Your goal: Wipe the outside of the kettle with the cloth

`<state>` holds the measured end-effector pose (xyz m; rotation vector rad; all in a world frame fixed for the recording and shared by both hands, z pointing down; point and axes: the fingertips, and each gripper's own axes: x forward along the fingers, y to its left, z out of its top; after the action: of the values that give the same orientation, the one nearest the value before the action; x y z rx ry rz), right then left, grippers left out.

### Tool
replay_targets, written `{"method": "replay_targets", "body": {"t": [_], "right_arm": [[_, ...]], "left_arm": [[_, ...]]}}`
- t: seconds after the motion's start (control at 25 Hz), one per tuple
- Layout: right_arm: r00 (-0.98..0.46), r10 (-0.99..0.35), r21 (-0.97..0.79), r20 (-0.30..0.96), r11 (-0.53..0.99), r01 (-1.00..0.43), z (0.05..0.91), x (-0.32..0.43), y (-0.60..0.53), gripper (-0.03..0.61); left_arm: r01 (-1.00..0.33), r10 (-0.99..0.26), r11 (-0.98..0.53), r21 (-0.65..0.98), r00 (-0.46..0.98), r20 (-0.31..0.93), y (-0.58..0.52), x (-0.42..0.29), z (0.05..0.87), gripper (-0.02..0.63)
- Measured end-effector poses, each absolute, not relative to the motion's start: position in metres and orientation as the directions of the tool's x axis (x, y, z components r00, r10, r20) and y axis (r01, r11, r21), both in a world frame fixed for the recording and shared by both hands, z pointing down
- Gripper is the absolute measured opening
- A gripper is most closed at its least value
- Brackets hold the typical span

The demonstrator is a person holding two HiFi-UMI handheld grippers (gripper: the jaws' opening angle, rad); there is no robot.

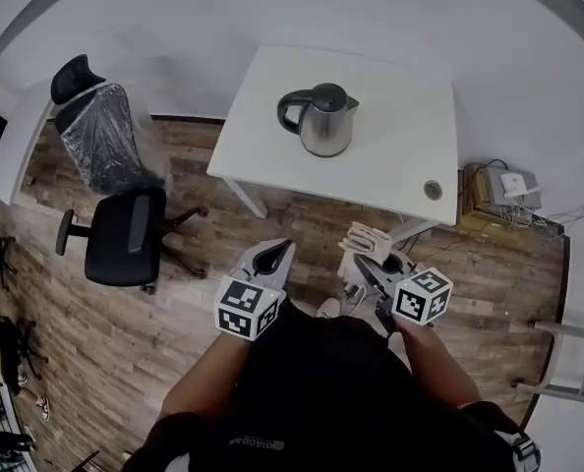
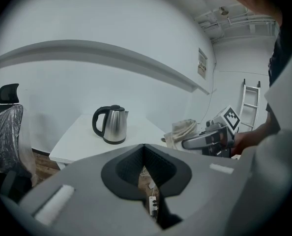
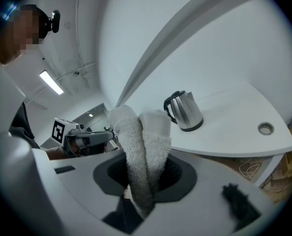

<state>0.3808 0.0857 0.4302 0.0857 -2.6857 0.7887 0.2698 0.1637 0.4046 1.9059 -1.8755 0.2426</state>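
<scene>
My left gripper [image 1: 275, 256] was closed on nothing, its tips meeting in its own view. My right gripper [image 1: 369, 266] was clamped on the cloth [image 3: 142, 141], one pale towelling piece standing up in two lobes between the jaws. Both hung over the wood floor [image 1: 302, 234], short of the table [image 1: 390, 170].

The one kettle [image 1: 321, 119], steel with a black handle and lid, stood upright on that white table, well apart from the cloth. All three views caught it.

Only the head view gave me the two chairs: a black chair [image 1: 125, 236] and a plastic-wrapped chair [image 1: 97, 136] behind it. The left gripper view alone showed a ladder [image 2: 249, 102] and a wall sign [image 2: 202, 63], whose print was too small for me to read. The single round grommet [image 3: 266, 128] in the tabletop showed from the right gripper and the head, not from the left. I found no brand on the kettle.
</scene>
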Motion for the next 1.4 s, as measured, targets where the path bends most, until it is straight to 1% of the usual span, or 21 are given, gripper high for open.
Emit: {"method": "replay_targets", "body": {"t": [0.16,0.4,0.56,0.72,0.92,1.08,1.24,1.4], "right_arm": [[-0.934,0.034,-0.503,0.357,0.849,-0.162,0.434,0.371,0.076,0.098],[-0.925,-0.021,-0.49,0.379,0.844,-0.22,0.44,0.343,0.052,0.098],[-0.908,-0.038,-0.471,0.417,0.845,-0.252,0.443,0.313,0.037,0.098],[-0.888,-0.049,-0.414,0.458,0.872,-0.262,0.441,0.27,0.021,0.098],[-0.836,-0.112,-0.235,0.537,0.932,-0.276,0.435,0.215,-0.007,0.098],[-0.771,-0.209,-0.037,0.602,0.957,-0.288,0.416,0.183,-0.032,0.098],[-0.685,-0.338,0.199,0.645,0.94,-0.277,0.395,0.161,-0.053,0.098],[-0.593,-0.45,0.409,0.668,0.887,-0.213,0.384,0.147,-0.067,0.098]], "left_arm": [[-0.978,-0.909,0.023,0.206,0.065,0.411,0.149,0.258,0.407,0.006],[-0.975,-0.913,-0.004,0.22,0.094,0.397,0.124,0.22,0.418,0.006],[-0.975,-0.916,-0.028,0.221,0.113,0.384,0.103,0.185,0.418,0.006],[-0.983,-0.912,-0.067,0.172,0.131,0.388,0.082,0.144,0.422,0.006],[-0.982,-0.906,-0.139,0.126,0.178,0.384,0.054,0.099,0.427,0.006],[-0.969,-0.888,-0.22,0.115,0.248,0.386,0.036,0.066,0.429,0.006],[-0.941,-0.853,-0.316,0.121,0.338,0.399,0.025,0.039,0.435,0.006],[-0.905,-0.815,-0.411,0.104,0.417,0.402,0.013,0.026,0.442,0.006]]}}
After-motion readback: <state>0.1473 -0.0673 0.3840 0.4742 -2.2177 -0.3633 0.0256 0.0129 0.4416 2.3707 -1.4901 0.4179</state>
